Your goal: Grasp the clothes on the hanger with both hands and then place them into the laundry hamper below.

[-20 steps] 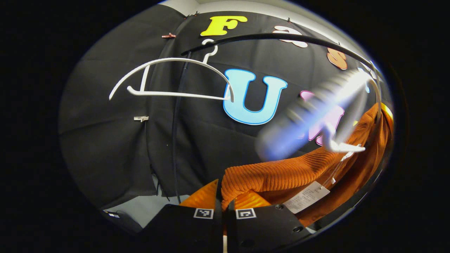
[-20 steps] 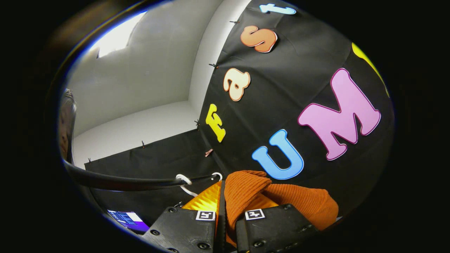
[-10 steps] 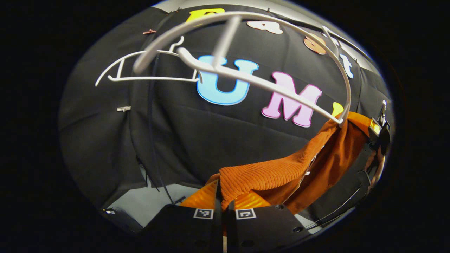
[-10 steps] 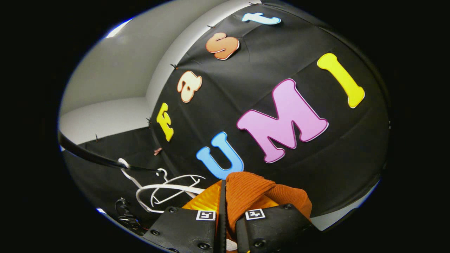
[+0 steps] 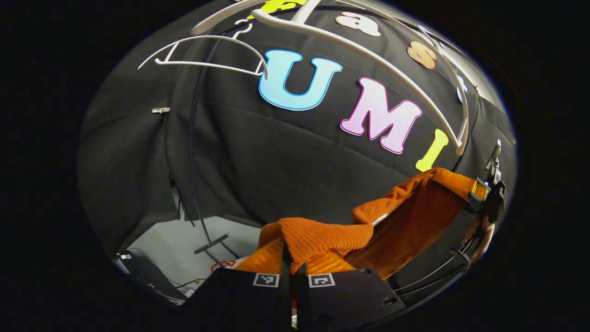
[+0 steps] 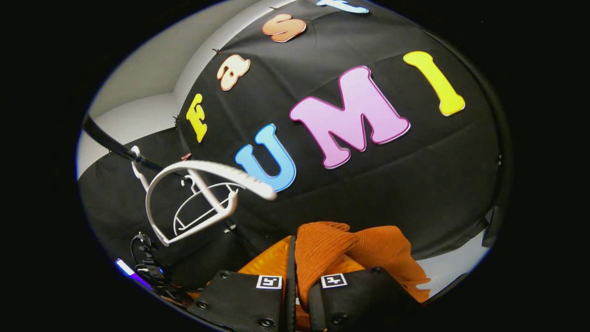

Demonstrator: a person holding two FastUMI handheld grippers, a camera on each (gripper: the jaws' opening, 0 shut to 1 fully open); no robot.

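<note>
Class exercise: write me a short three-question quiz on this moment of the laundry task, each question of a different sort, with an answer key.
1. True or false: the orange garment hangs on a white hanger.
2. Multiple choice: the left gripper is A) open, B) shut on the orange garment, C) shut on a hanger.
3. Fill in: in the right gripper view, the white hangers hang from a dark ____.

Key: 1 false, it is off the hanger; 2 B; 3 rail. The right gripper is clamped on it too.
</note>
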